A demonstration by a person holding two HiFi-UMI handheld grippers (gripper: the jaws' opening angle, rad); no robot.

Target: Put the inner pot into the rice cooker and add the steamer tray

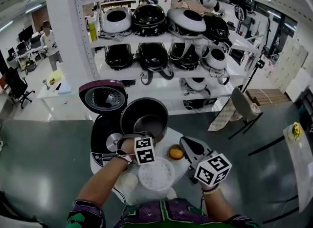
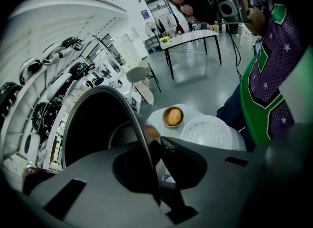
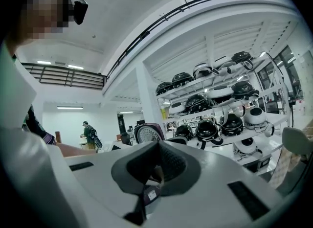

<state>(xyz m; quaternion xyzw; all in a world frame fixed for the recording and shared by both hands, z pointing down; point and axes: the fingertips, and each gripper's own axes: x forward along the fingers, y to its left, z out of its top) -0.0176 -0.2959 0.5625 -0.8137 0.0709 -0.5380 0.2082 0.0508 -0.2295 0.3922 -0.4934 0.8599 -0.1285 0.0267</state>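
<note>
My left gripper (image 1: 135, 138) is shut on the near rim of the dark inner pot (image 1: 145, 117) and holds it in the air, just right of the open rice cooker (image 1: 104, 138). The cooker's maroon lid (image 1: 102, 96) stands upright. In the left gripper view the rim of the inner pot (image 2: 93, 129) runs between the closed jaws of my left gripper (image 2: 155, 146). The white perforated steamer tray (image 1: 155, 174) lies on the small round table in front of me. My right gripper (image 1: 190, 148) hovers to the right of the pot, shut and holding nothing.
A small bowl with an orange thing (image 1: 175, 152) sits on the white table (image 1: 182, 169) between the grippers. Behind the table, white shelves (image 1: 161, 51) carry several rice cookers. A chair (image 1: 240, 105) stands at the right, and a person (image 1: 49, 41) stands far left.
</note>
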